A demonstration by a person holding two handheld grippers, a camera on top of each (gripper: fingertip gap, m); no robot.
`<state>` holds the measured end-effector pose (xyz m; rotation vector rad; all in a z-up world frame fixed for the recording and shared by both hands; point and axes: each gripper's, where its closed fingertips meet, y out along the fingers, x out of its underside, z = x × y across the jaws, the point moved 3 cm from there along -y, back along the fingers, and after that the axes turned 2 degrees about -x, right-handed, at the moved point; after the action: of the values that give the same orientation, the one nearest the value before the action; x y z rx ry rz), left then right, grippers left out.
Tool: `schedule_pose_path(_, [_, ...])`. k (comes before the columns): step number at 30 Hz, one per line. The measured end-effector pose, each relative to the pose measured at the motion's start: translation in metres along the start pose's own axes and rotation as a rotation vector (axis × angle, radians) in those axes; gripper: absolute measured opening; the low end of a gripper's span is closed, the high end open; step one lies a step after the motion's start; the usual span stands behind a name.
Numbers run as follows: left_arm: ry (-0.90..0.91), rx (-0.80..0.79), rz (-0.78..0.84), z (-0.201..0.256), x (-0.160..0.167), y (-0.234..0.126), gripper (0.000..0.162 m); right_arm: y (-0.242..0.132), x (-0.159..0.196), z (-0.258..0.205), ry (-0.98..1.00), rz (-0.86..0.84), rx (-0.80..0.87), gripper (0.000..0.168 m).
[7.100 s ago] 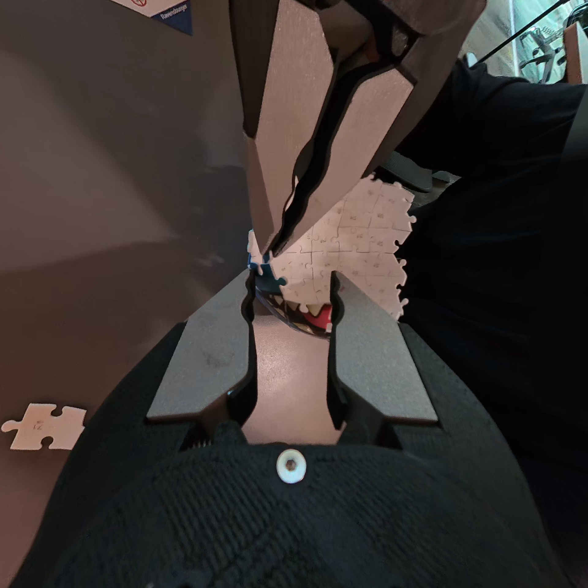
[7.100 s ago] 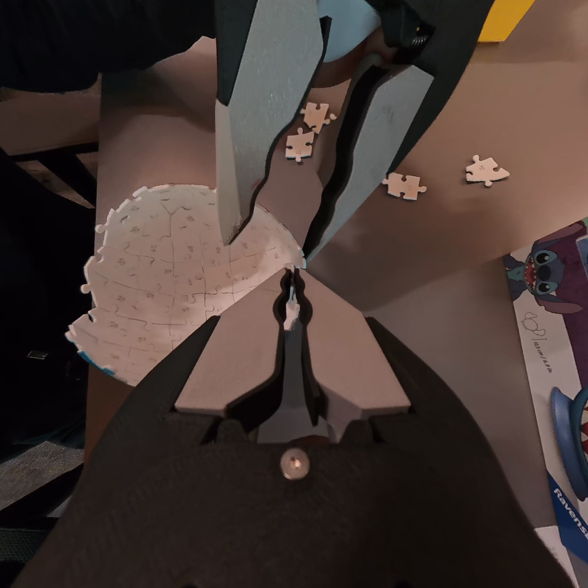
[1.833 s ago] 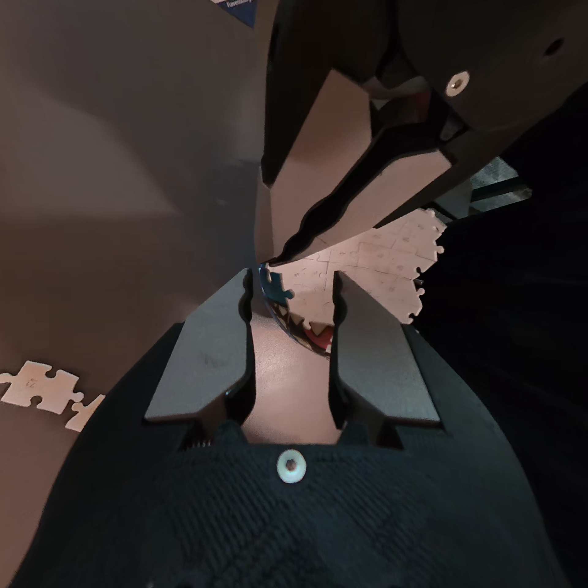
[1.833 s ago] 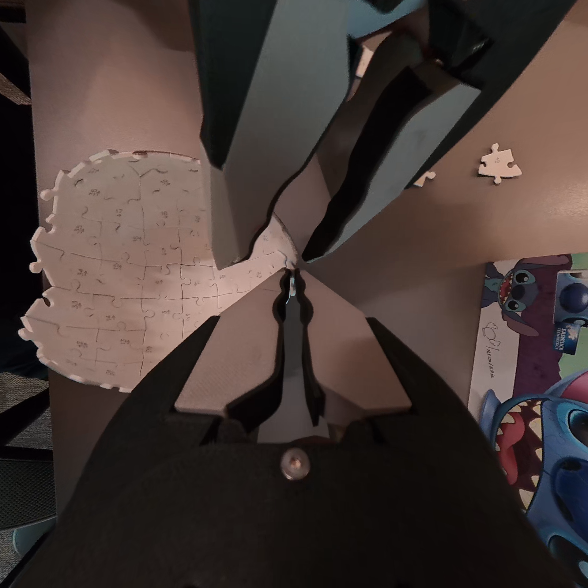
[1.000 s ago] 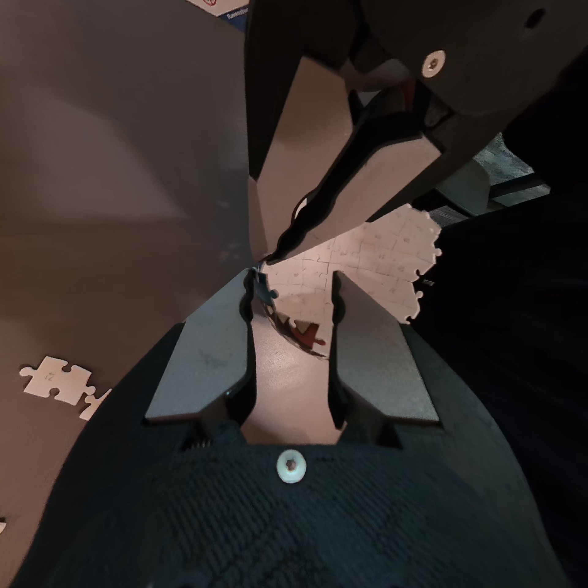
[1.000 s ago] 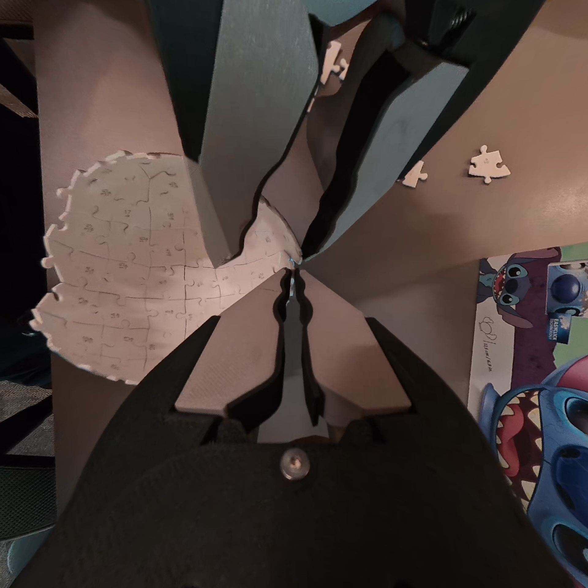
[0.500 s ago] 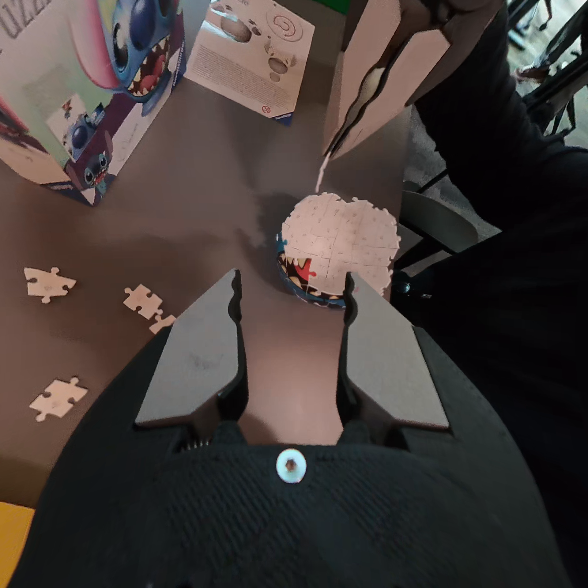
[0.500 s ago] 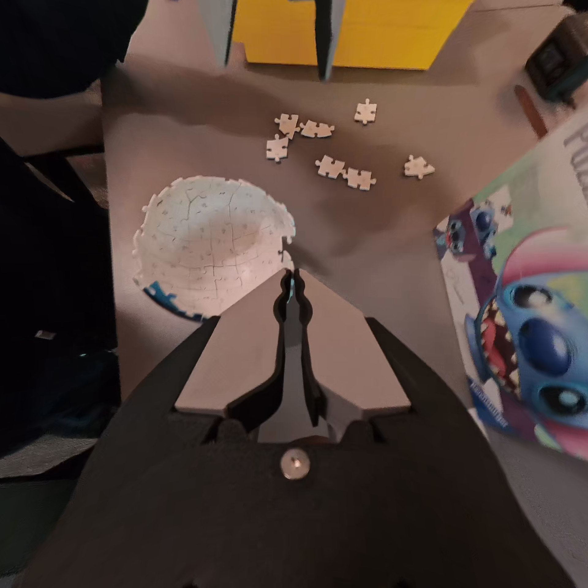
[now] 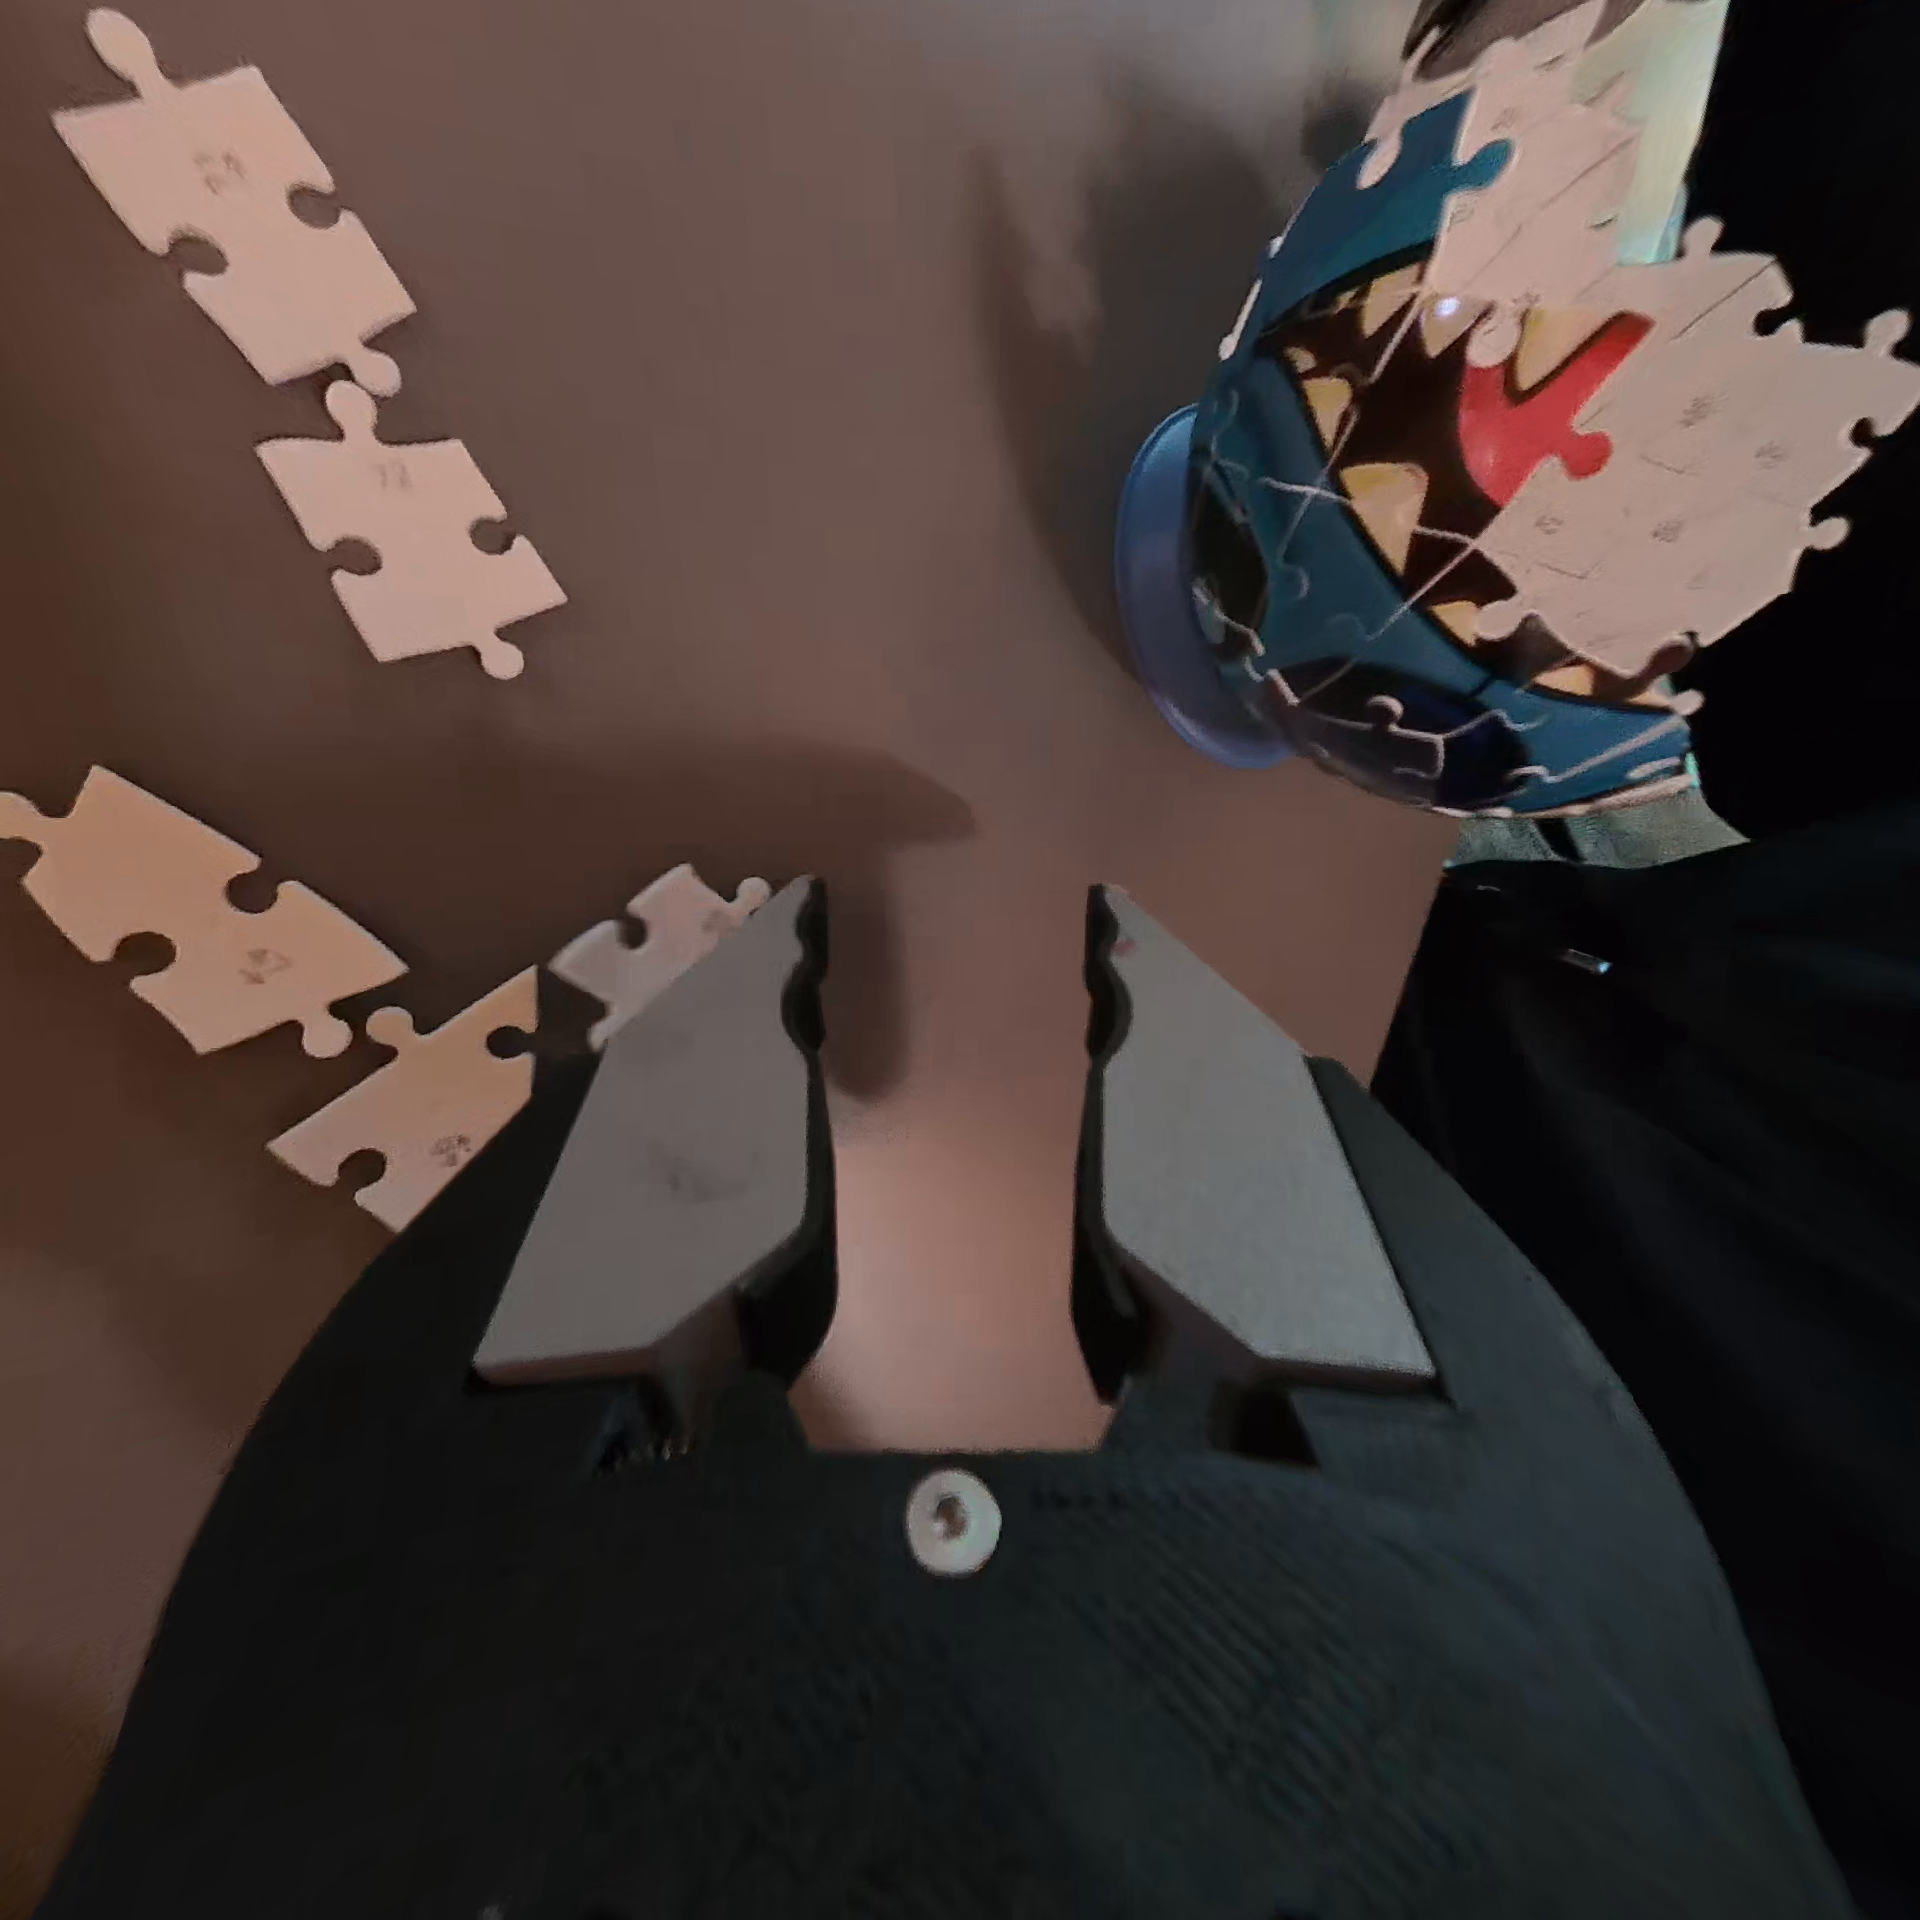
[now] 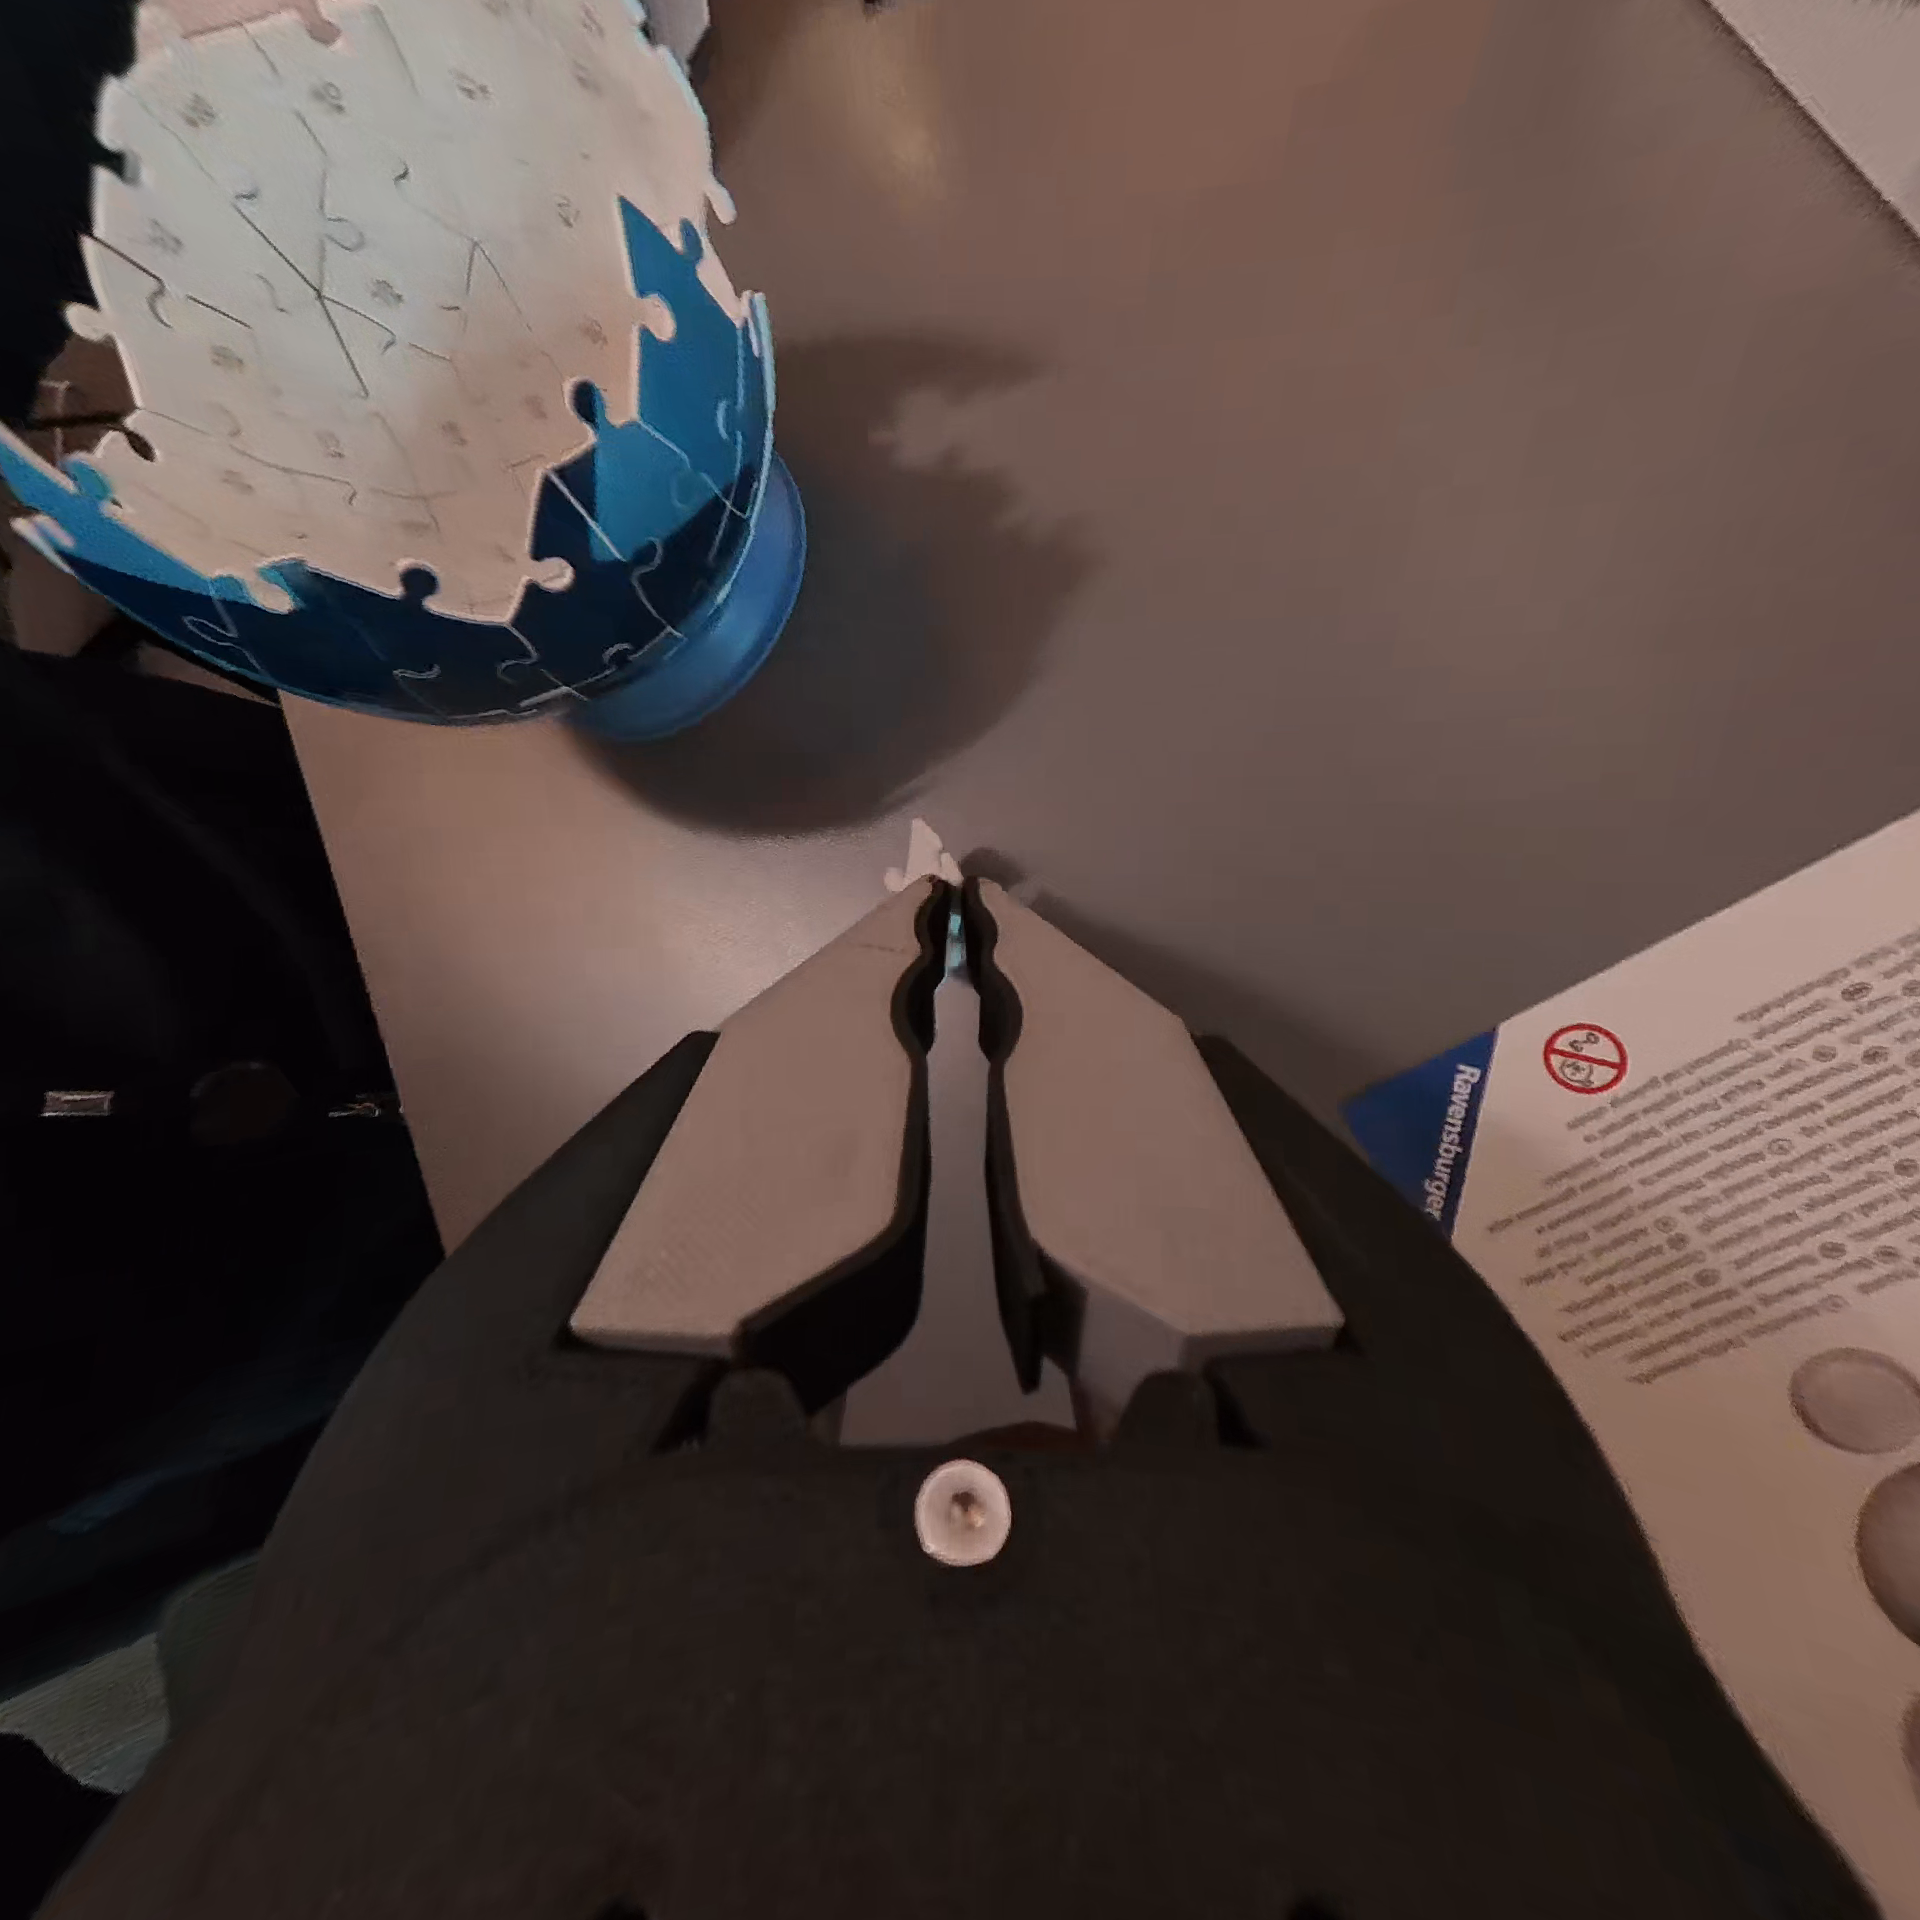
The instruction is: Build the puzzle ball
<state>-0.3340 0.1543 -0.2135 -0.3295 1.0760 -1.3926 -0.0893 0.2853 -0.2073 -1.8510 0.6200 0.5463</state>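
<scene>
The half-built puzzle ball [image 9: 1382, 582], blue outside and white inside, sits on a blue ring stand [image 9: 1164, 613] at the upper right of the left wrist view. My left gripper [image 9: 956, 914] is open and empty, low over the brown table, left of and below the ball. Several loose white puzzle pieces [image 9: 405, 540] lie to its left; one [image 9: 665, 935] touches the left finger. In the right wrist view the ball [image 10: 343, 343] is at the upper left. My right gripper [image 10: 951, 904] is shut on a thin puzzle piece [image 10: 920, 857], held edge-on close to the table.
A white instruction leaflet [image 10: 1714, 1143] lies on the table right of my right gripper. A person's dark clothing [image 9: 1683, 1195] fills the table edge beside the ball, also in the right wrist view [image 10: 156, 935]. My right fingertips sit around 25 centimetres from my left ones.
Both grippers have left the ball's rim. My left gripper dropped to the table beside the loose pieces. My right gripper, still holding its piece, lowered to the table right of the ball.
</scene>
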Motion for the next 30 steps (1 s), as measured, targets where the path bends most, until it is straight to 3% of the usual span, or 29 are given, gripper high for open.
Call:
schedule_pose_path(12, [0.156, -0.018, 0.096, 0.029, 0.005, -0.005, 0.062, 0.004, 0.004, 0.008, 0.003, 0.062, 0.071, 0.022])
schedule_pose_path(20, [0.193, 0.185, 0.166, 0.074, 0.011, -0.009, 0.065, -0.019, -0.003, -0.047, -0.003, 0.218, -0.115, 0.038])
schedule_pose_path(24, [0.180, 0.208, 0.221, 0.090, 0.003, -0.011, 0.068, -0.020, -0.011, -0.072, 0.015, 0.253, -0.211, 0.045])
schedule_pose_path(30, [0.128, 0.183, 0.297, 0.096, -0.012, -0.016, 0.072, -0.011, -0.026, -0.080, 0.068, 0.259, -0.202, 0.049])
